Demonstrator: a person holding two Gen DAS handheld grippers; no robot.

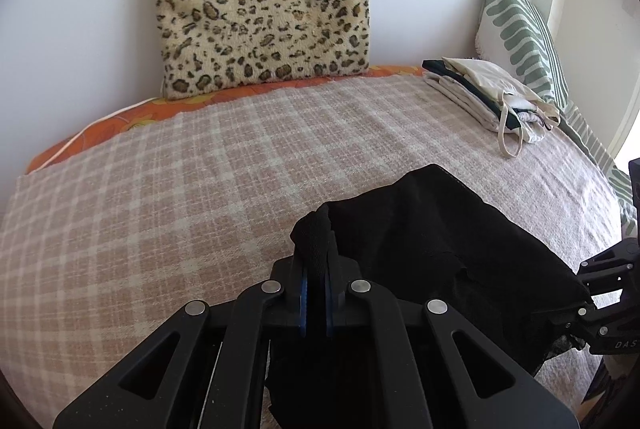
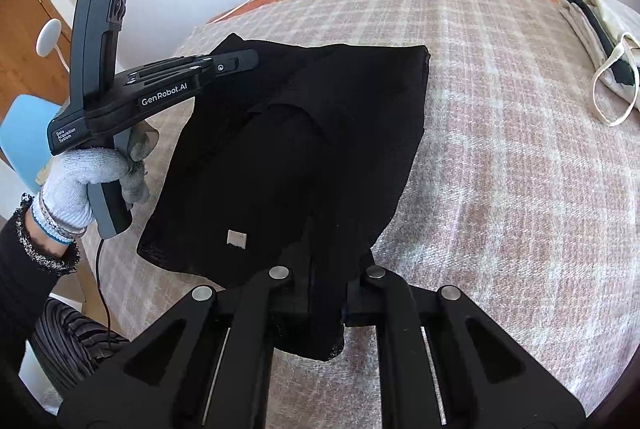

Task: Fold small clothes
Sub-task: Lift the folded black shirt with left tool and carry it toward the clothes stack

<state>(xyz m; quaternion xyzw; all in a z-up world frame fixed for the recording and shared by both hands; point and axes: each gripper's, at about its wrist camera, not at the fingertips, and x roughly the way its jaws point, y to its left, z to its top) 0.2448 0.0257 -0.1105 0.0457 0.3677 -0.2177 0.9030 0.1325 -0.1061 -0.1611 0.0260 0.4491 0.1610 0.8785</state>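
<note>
Pinched at two edges, a black garment [image 2: 304, 149] is held partly raised over the plaid bed [image 1: 168, 189], its far part lying on the blanket. The left tool [image 1: 316, 269] is clamped on a bunched corner of it, and the right tool [image 2: 326, 293] is closed on the near hem. Little cloth is caught in the left grip, so a slip is likely if the fabric is pulled taut. An uneven fold can be caused by one side being carried faster. Folded clothes [image 1: 484, 93] nearby could be brushed.

Black garment [image 2: 304, 133], small pale tag, lifted, seemingly folded over
</note>
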